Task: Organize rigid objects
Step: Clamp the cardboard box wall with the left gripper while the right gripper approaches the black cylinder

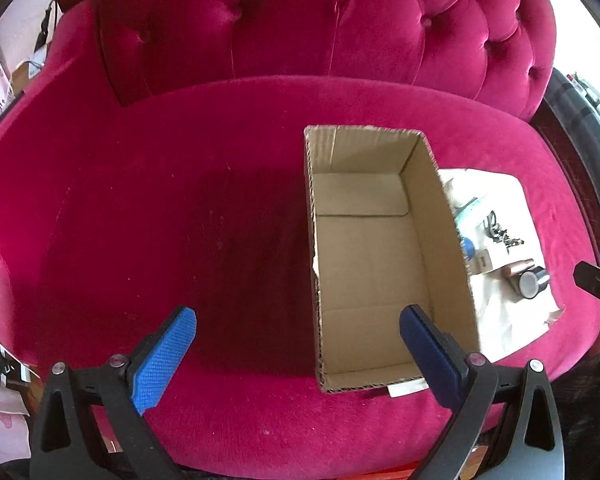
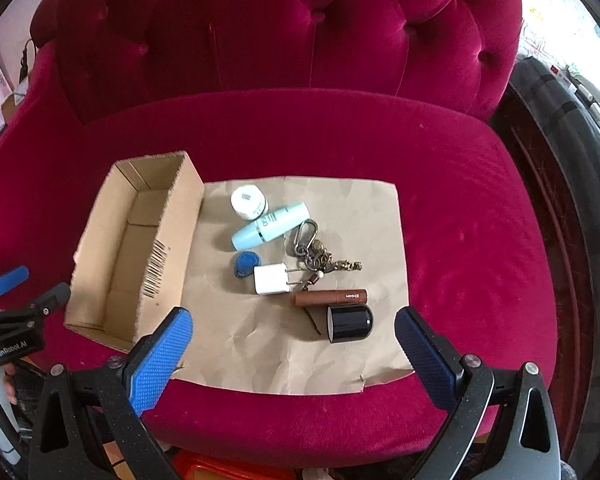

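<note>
Black cap (image 2: 349,323) on the paper sheet (image 2: 228,344), lying sideways just ahead of the right gripper (image 2: 294,340), jaws spread wide and holding nothing. Left gripper (image 1: 298,340) likewise released, over the empty box (image 1: 372,264). Judged nearer: right.

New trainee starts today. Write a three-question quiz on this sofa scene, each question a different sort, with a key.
1. True or false: the cardboard box already holds an item.
2. Which lies nearest the right gripper? A) white bottle B) black cylinder C) blue tag
3. Fill in: the small items lie on a sheet of brown ____.

Key: 1 false, it shows only bare cardboard. 2 B. 3 paper.
</note>
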`<state>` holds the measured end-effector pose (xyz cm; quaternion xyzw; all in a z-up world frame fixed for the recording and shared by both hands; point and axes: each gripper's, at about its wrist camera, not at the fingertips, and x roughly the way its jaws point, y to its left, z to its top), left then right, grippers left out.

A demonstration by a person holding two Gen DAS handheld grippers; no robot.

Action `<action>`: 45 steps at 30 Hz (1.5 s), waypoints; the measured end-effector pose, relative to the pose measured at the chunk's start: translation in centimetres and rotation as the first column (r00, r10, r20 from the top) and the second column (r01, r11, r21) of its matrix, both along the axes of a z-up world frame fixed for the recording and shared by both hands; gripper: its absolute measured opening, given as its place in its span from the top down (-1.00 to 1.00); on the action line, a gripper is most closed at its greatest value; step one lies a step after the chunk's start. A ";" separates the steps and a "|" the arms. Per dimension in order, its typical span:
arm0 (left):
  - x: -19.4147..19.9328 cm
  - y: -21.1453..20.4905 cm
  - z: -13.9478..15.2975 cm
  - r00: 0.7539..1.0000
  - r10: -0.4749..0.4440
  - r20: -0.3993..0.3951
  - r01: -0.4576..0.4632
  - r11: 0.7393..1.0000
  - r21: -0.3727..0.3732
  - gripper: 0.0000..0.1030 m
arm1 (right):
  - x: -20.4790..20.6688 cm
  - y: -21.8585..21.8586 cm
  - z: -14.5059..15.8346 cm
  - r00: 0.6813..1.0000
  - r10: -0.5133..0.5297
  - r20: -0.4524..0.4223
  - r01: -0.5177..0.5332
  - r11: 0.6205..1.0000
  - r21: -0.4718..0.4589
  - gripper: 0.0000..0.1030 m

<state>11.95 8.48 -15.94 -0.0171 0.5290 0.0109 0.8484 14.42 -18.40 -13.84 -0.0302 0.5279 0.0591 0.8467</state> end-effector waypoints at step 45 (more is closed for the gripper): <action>1.9 -0.5 -5.0 0.998 -0.038 -0.046 0.037 0.999 -0.015 0.94 | 2.8 -4.3 -7.6 0.987 -0.078 -0.142 0.072 0.996 -0.049 -0.99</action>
